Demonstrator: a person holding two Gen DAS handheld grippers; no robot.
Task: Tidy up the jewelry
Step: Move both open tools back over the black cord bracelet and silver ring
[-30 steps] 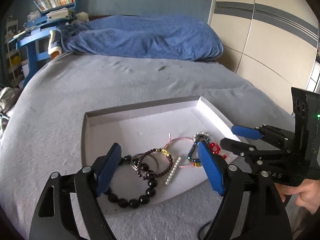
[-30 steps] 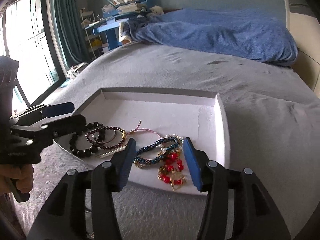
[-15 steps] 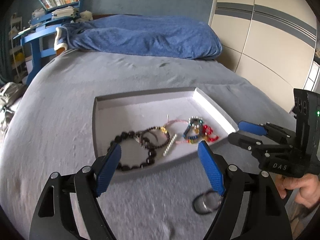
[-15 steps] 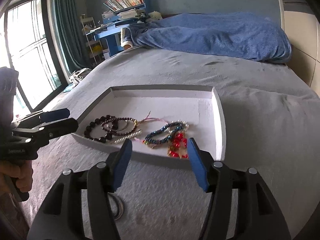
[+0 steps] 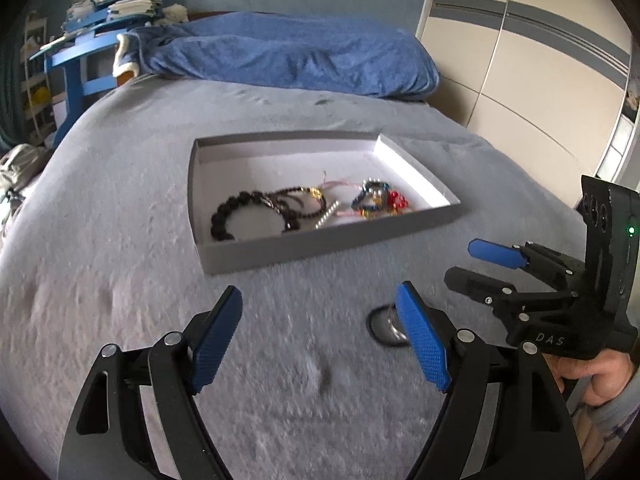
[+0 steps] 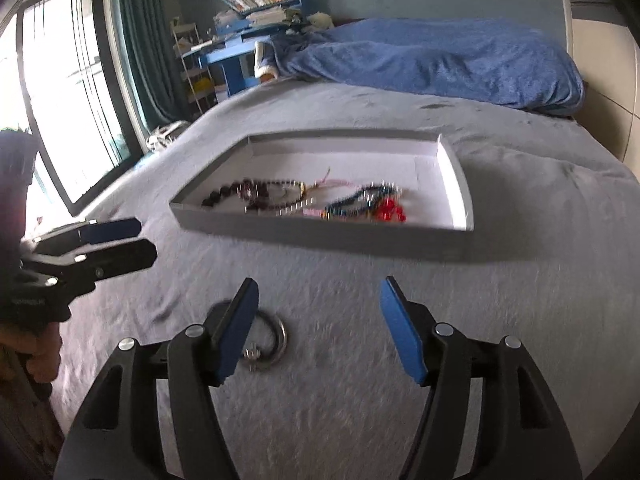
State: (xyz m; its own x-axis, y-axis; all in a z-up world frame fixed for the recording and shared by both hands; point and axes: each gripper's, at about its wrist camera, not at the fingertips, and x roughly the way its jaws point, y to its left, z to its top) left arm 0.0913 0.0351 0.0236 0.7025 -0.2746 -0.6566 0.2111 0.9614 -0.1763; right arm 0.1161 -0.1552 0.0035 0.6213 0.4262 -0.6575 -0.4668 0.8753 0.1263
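A shallow grey tray [image 5: 320,246] [image 6: 456,168] lies on the grey bed. In it are a black bead bracelet [image 5: 224,216], a dark thin bead bracelet [image 5: 300,204], a pearl strand [image 5: 326,214], a blue bead bracelet [image 5: 370,196] [image 6: 360,196] and red beads [image 5: 396,200] [image 6: 390,212]. A silver ring bangle [image 6: 276,340] [image 5: 384,330] lies on the bed in front of the tray. My left gripper [image 5: 320,336] is open and empty above the bed. My right gripper [image 6: 316,328] is open and empty, the bangle by its left finger.
A blue blanket [image 5: 288,52] is heaped at the far end of the bed. A blue desk with books [image 5: 80,52] stands at the far left. A wardrobe [image 5: 540,60] is on the right, a window [image 6: 60,100] on the left.
Both grippers have pulled back from over the tray toward the near edge of the bed. The tray now lies farther ahead and the bangle on the bed has come into view.
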